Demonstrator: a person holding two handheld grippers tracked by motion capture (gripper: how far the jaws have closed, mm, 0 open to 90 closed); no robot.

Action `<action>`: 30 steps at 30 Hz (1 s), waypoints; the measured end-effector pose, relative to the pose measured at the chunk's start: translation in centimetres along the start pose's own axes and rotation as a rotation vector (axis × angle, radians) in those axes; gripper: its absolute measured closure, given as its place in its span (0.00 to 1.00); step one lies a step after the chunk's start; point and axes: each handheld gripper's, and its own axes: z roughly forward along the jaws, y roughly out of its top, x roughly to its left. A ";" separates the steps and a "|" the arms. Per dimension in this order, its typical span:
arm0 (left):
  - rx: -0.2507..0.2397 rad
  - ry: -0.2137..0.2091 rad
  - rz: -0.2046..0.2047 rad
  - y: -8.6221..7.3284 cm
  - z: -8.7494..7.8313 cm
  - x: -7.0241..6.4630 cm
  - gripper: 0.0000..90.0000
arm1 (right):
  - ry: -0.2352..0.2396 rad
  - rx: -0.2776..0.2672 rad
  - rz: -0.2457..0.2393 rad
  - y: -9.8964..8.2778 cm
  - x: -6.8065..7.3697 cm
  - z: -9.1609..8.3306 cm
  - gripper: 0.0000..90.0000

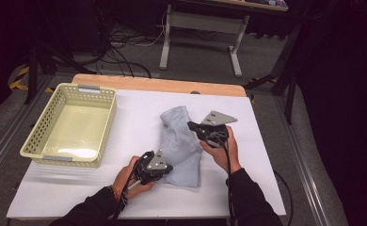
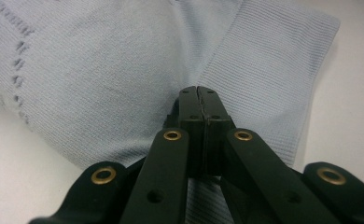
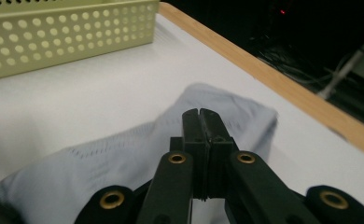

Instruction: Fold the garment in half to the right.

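Your two grippers work a pale blue knit garment [image 1: 181, 146] lying folded near the middle of the white tabletop [image 1: 134, 127], with the yellow basket [image 1: 68, 125] well apart at nine o'clock. Your left gripper [image 2: 199, 89] sits low at the cloth's six-o'clock edge, fingers [image 2: 189, 107] clenched together over the ribbed hem; whether any fabric is pinched between them cannot be told. Your right gripper [image 3: 200, 113] hovers above the garment's three-o'clock side, fingers clenched on nothing, pointing toward the far fold at twelve o'clock. The step in hand looks like folding or gathering the garment. The next move likely calls for you to open the right fingers, lower them onto an edge, then take a firm pinch before lifting.
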 end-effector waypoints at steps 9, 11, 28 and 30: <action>-0.011 0.013 0.005 -0.1 0.0 -0.2 0.99 | 0.086 0.202 -0.011 -0.3 -2.2 8.2 1.00; -0.005 0.008 0.008 -0.1 0.0 -0.1 0.99 | 0.074 0.263 -0.009 -1.1 -2.7 9.4 1.00; -0.008 0.008 0.005 -0.1 0.0 -0.1 0.99 | -0.112 0.193 0.183 -2.8 -5.6 7.0 1.00; -0.006 0.009 0.007 -0.1 0.0 -0.1 0.99 | -0.116 0.152 0.176 -2.3 -5.3 5.6 1.00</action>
